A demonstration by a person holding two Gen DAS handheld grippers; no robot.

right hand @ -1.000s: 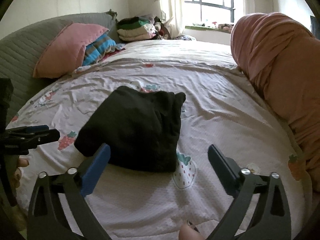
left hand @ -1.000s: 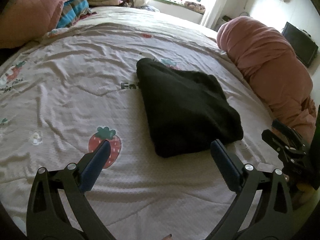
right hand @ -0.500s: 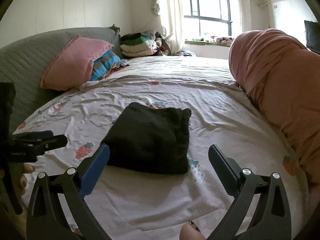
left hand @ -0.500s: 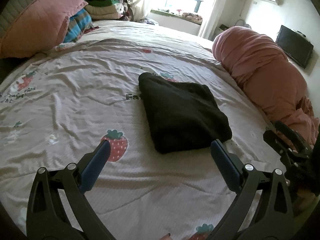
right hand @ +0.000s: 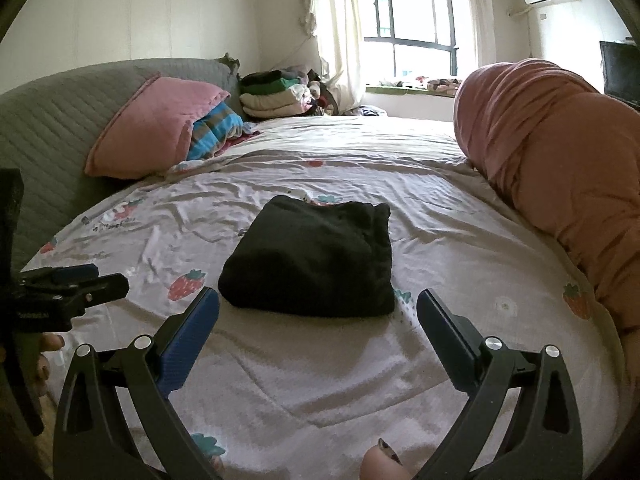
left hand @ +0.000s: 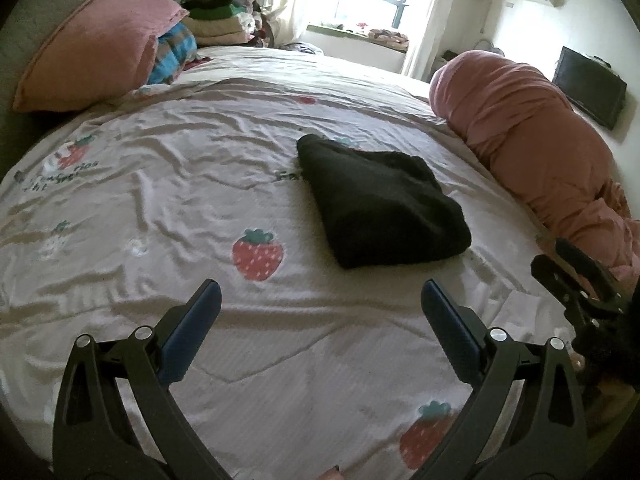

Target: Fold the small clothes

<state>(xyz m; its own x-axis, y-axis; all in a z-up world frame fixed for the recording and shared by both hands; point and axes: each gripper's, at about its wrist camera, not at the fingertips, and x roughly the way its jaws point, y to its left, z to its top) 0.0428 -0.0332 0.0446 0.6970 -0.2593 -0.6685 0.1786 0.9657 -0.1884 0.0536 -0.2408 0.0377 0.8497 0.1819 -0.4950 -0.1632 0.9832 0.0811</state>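
Note:
A folded black garment (left hand: 380, 200) lies as a compact bundle in the middle of the bed, also seen in the right wrist view (right hand: 316, 260). My left gripper (left hand: 320, 308) hangs open above the sheet, short of the garment and a little to its left, holding nothing. My right gripper (right hand: 318, 312) is open too, just in front of the bundle's near edge, empty. The right gripper (left hand: 576, 280) shows at the right edge of the left wrist view, and the left gripper (right hand: 68, 284) at the left edge of the right wrist view.
The bed (left hand: 160, 184) has a pale strawberry-print cover. A rolled pink duvet (left hand: 528, 136) lies along the right side. A pink pillow (left hand: 92, 48), a striped blanket (right hand: 216, 128) and a stack of folded clothes (right hand: 272, 96) sit at the headboard end. A screen (left hand: 588, 84) stands by the wall.
Both grippers have pulled back and risen away from the black garment, which now looks smaller and farther off. The garment itself has not moved.

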